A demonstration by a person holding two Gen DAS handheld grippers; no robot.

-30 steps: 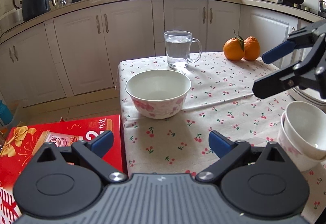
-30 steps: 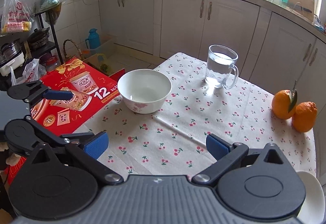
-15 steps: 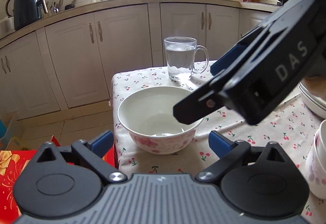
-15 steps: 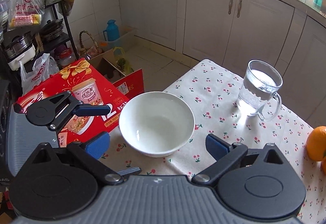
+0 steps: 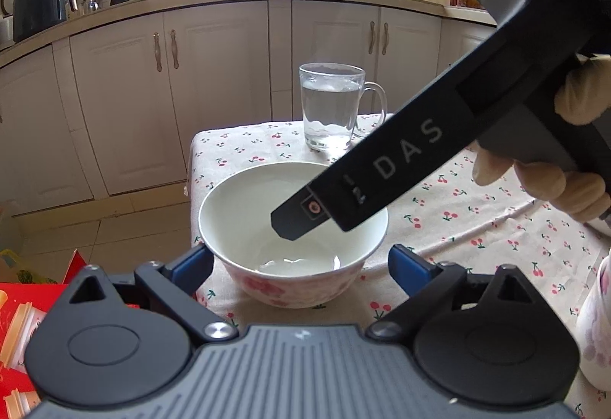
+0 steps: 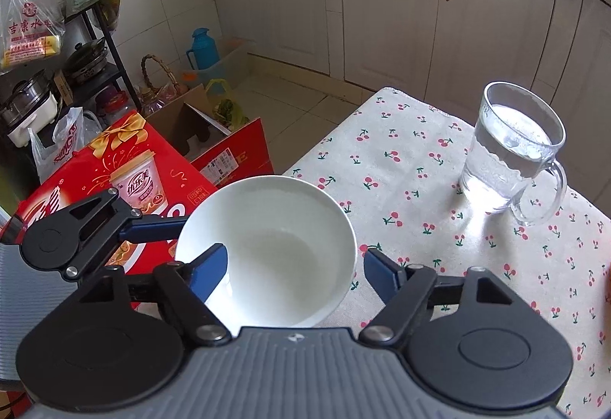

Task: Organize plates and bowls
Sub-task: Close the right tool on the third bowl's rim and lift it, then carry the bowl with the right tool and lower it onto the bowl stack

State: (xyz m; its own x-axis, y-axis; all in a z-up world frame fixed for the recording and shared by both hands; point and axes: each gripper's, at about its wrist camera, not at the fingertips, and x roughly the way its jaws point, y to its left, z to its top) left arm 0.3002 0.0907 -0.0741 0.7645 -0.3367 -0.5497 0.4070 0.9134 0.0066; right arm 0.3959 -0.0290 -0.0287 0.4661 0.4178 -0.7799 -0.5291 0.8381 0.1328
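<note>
White bowl (image 6: 267, 247) sits on the cherry-print worktop (image 6: 420, 167), both the left hand-held gripper (image 5: 299, 264) and right hand-held gripper (image 6: 296, 272) spread apart around it.

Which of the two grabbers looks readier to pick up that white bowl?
Probably the right gripper. One of its fingers is already inside the bowl and the other is outside the rim, so closing would pinch the wall. The left gripper only straddles the whole bowl, open.

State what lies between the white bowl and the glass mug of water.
Only bare cherry-print tablecloth lies between the bowl and the mug, shown in the right wrist view.
</note>
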